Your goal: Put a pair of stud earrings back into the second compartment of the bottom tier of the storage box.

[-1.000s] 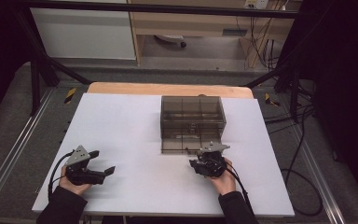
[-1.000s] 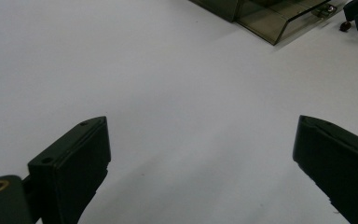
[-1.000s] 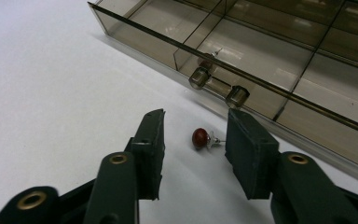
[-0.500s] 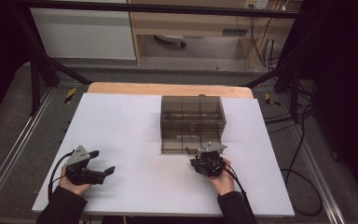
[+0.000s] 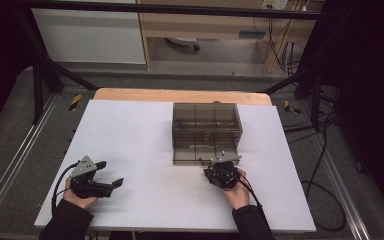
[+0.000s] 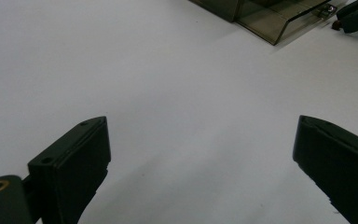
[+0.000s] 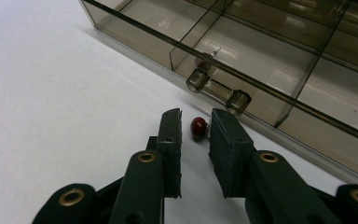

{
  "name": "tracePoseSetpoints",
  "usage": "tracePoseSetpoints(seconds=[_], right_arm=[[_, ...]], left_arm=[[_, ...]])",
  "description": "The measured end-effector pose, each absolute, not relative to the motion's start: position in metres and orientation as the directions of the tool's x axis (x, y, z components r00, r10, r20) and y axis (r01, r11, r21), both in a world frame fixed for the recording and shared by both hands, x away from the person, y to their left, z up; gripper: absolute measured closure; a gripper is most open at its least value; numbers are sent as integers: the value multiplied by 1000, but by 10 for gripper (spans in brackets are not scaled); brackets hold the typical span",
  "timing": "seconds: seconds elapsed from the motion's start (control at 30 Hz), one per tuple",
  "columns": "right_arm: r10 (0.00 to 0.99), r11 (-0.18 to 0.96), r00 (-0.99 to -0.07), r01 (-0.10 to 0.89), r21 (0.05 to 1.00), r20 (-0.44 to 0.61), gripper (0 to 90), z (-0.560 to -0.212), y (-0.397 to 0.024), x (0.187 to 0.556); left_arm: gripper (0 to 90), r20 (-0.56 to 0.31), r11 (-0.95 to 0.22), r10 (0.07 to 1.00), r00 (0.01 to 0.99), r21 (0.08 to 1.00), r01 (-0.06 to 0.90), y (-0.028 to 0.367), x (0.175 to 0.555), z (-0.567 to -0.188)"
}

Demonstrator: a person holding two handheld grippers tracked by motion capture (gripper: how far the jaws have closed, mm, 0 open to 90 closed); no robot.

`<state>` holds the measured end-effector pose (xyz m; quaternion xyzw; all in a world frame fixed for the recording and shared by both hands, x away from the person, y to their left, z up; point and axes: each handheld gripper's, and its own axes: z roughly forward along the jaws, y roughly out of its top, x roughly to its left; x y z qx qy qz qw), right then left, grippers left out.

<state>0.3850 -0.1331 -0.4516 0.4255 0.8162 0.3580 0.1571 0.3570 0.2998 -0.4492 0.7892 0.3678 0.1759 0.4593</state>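
Right claw, jaws just closing, brackets a red bead before the drawer box; left claw idles wide open, empty

Black jaws with brass eyelets, black cables, dark sleeves

A dark red bead lies on the white table, beside a smoky brown, see-through box; both grippers are black, with brass-coloured rivets.
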Motion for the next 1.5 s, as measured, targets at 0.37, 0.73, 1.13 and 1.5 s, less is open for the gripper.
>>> tracePoseSetpoints(seconds=[0.37, 0.73, 1.13, 1.5], right_arm=[[810, 396, -586, 578, 713, 25, 802, -451, -132, 386], [805, 416, -593, 571, 708, 5, 846, -451, -132, 386], [798, 445, -602, 558, 700, -27, 900, -450, -132, 385], [795, 457, -605, 555, 695, -40, 900, -448, -133, 384]], left_arm=[[42, -60, -307, 742, 667, 855, 419, 300, 357, -449], [42, -59, -307, 742, 667, 855, 418, 300, 357, -449], [43, -59, -308, 742, 668, 855, 418, 300, 357, -449], [42, -60, -307, 742, 668, 855, 418, 300, 357, -449]])
